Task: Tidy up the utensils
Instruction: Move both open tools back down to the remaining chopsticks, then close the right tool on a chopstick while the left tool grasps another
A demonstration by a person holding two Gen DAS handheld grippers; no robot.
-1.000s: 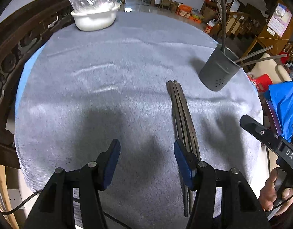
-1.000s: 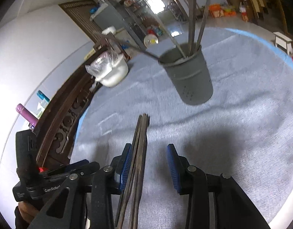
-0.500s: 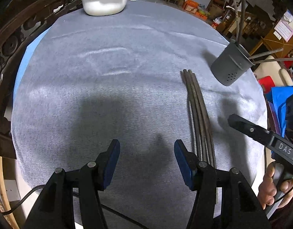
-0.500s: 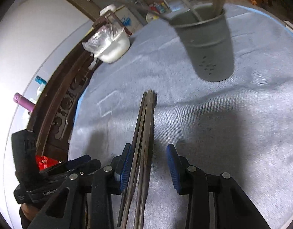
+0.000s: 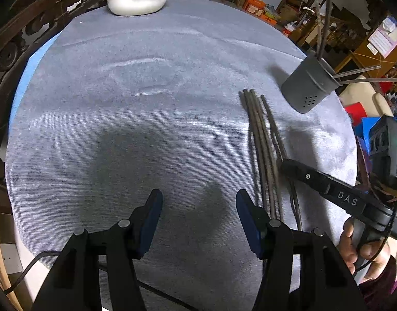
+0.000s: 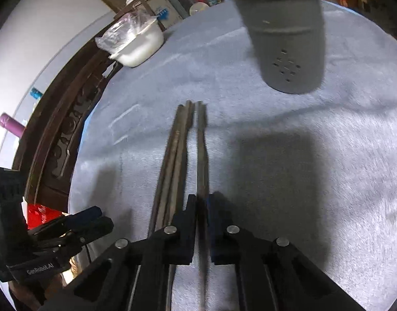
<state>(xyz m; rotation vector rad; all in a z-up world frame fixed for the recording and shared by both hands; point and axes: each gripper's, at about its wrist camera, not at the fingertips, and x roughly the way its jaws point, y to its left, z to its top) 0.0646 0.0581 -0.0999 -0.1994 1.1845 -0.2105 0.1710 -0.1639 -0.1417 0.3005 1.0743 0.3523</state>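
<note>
A round worktop (image 5: 120,129) is lying under a grey-blue ribbed cloth, with carved dark wood railing (image 5: 22,39) running along its far-left edge and a cluttered room of furniture and boxes showing beyond. A white bowl (image 5: 137,0) with crumpled clear plastic is sitting at the far edge; a grey perforated utensil holder (image 6: 286,41) with chopsticks standing in it is resting to the right. A bundle of dark chopsticks (image 5: 260,134) is lying flat on the cloth. The right claw (image 6: 202,207) has just been closing and is now gripping a single chopstick (image 6: 201,134), separated slightly from the rest. The left claw (image 5: 198,207) is hovering half open and empty, just left of the bundle.
</note>
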